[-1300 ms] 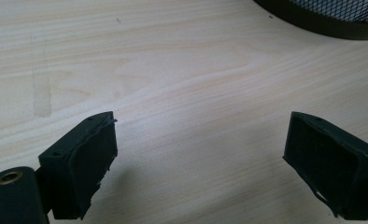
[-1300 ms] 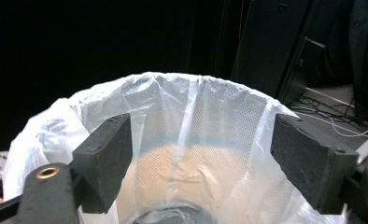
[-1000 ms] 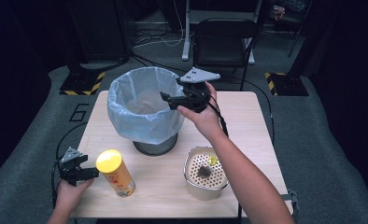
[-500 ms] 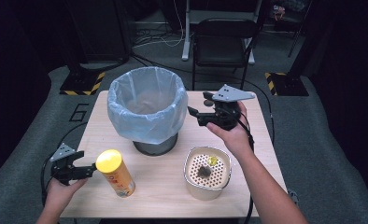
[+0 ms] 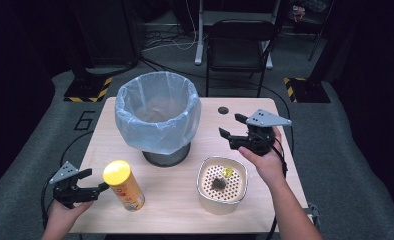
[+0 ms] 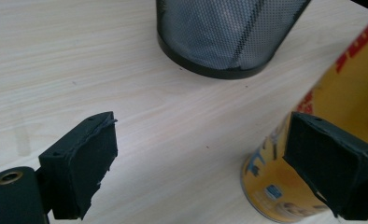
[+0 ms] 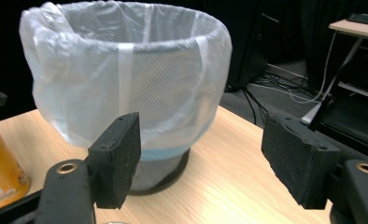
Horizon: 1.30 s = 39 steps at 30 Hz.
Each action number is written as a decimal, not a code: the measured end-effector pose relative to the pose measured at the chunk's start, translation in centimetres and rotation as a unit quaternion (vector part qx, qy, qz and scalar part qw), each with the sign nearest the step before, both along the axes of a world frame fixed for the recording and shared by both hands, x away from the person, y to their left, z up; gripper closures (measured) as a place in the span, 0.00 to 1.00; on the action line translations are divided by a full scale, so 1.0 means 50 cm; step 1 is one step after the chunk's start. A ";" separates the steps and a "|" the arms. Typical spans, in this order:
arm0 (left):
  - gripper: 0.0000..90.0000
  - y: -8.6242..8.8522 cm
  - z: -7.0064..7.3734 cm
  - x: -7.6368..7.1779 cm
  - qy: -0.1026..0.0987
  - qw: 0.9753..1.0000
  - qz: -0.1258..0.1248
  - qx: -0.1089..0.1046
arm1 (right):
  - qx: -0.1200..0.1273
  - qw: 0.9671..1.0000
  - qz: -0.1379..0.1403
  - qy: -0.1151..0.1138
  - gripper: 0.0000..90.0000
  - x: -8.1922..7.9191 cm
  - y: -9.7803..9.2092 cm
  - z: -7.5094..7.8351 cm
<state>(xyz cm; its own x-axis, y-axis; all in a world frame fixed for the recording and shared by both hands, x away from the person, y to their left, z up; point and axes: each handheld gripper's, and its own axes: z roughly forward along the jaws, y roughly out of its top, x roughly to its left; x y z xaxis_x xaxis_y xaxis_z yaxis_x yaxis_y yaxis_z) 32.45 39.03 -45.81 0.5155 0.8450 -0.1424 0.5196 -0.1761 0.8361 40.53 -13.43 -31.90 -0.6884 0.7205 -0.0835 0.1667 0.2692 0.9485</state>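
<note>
L gripper (image 5: 92, 186) at chip can (image 5: 123, 185), jaws wide, empty.
Can upright, long axis vertical, yellow lid up; R gripper (image 5: 231, 133) wide, near mesh bin (image 5: 157, 117).

Both grippers are matte black — the left gripper (image 5: 87, 185) and right gripper (image 5: 233, 131) each carry a grey three-cornered plate on top. Their jaws are blocky black pads with brass-ringed screw holes at the base; thin black cables trail away. Forearms are bare, no sleeves.
</note>
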 end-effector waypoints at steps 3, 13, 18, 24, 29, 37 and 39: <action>0.10 -0.009 -0.005 -0.008 0.004 1.000 -0.018 0.008 | 0.006 1.000 -0.007 -0.004 0.32 -0.008 -0.014 -0.010; 0.05 -0.029 -0.030 -0.059 0.018 0.996 -0.079 0.036 | 0.014 0.999 -0.025 -0.013 0.32 -0.050 -0.055 -0.039; 0.04 -0.040 -0.044 -0.064 0.023 0.996 -0.089 0.021 | 0.031 0.999 -0.036 -0.010 0.32 -0.059 -0.067 -0.049; 0.04 -0.064 -0.040 -0.049 0.025 0.993 -0.113 0.004 | 0.033 0.999 -0.038 0.002 0.32 -0.060 -0.076 -0.061; 0.04 -0.085 -0.038 -0.035 0.023 0.992 -0.126 0.009 | 0.034 0.999 -0.041 0.005 0.32 -0.059 -0.084 -0.067; 0.06 -0.115 -0.045 -0.020 0.013 0.989 -0.148 0.013 | 0.048 0.998 -0.046 -0.001 0.32 -0.062 -0.100 -0.065; 0.07 -0.120 -0.048 -0.019 0.008 0.989 -0.146 0.010 | 0.053 0.997 -0.049 0.002 0.32 -0.064 -0.104 -0.066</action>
